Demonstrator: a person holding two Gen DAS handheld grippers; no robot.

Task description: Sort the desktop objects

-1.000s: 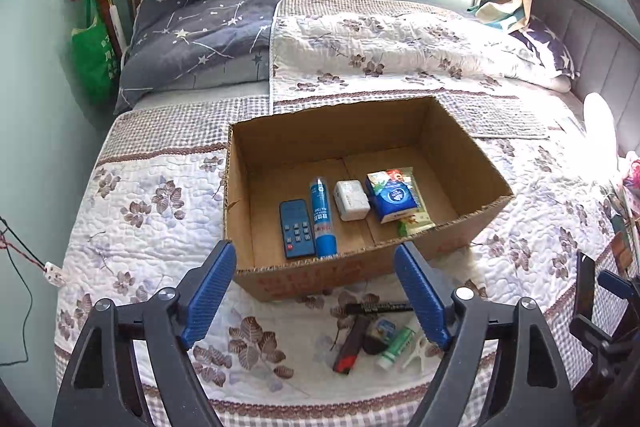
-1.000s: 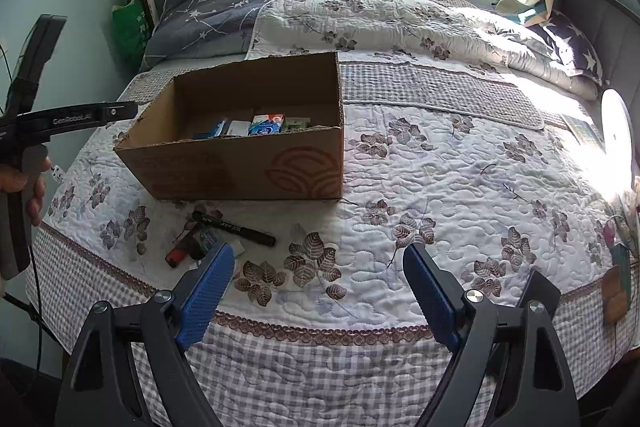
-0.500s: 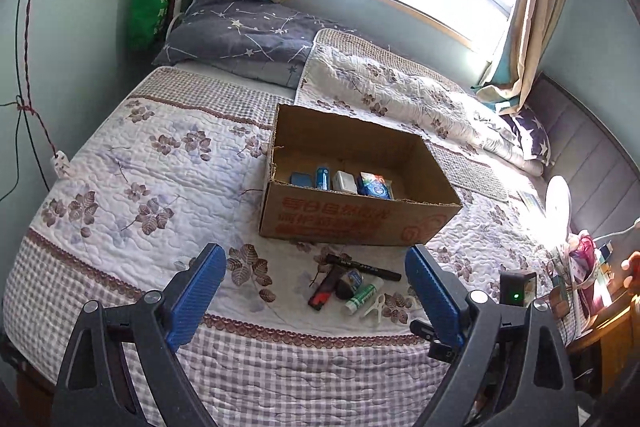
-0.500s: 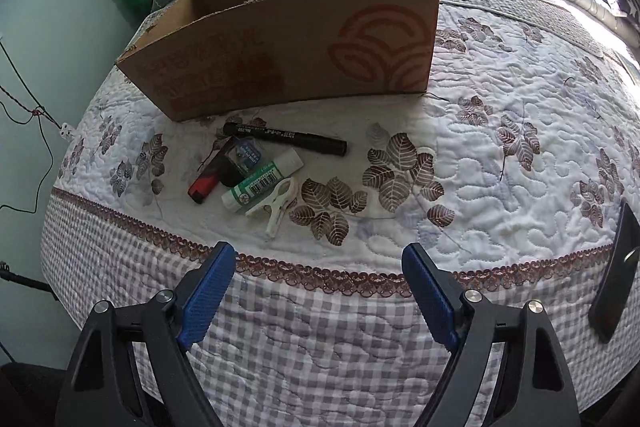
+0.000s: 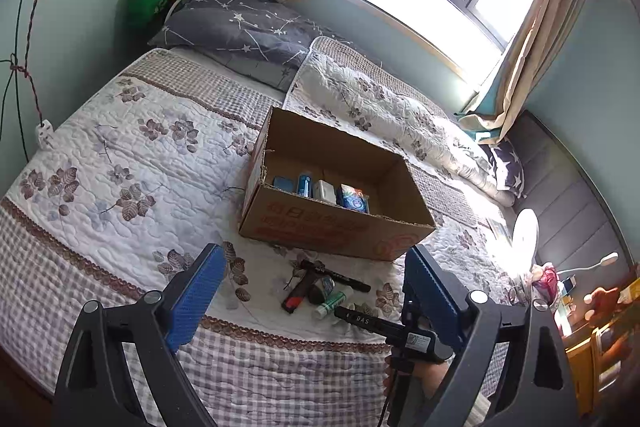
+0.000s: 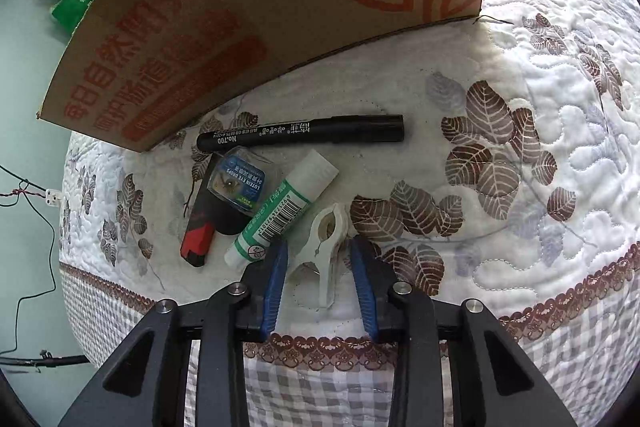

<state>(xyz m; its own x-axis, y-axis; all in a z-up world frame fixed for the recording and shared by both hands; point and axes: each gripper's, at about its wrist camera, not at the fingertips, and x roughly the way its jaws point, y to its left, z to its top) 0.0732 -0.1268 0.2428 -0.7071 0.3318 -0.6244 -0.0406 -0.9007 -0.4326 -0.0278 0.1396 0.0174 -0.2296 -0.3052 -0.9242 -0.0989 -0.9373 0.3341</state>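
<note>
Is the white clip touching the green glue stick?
Touching: in the right wrist view the white clip lies against the green glue stick, no gap visible between them.

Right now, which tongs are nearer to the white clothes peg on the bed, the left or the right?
Right. The right tongs sit around the white clothes peg, having just closed in on it. The left tongs hang open, back from the bed's edge, well short of the peg.

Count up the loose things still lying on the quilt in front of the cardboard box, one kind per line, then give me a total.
Black marker pen: 1
Eye drops bottle: 1
Green and white glue stick: 1
Red and black lighter: 1
White clothes peg, between the right gripper's pads: 1
Total: 5
</note>
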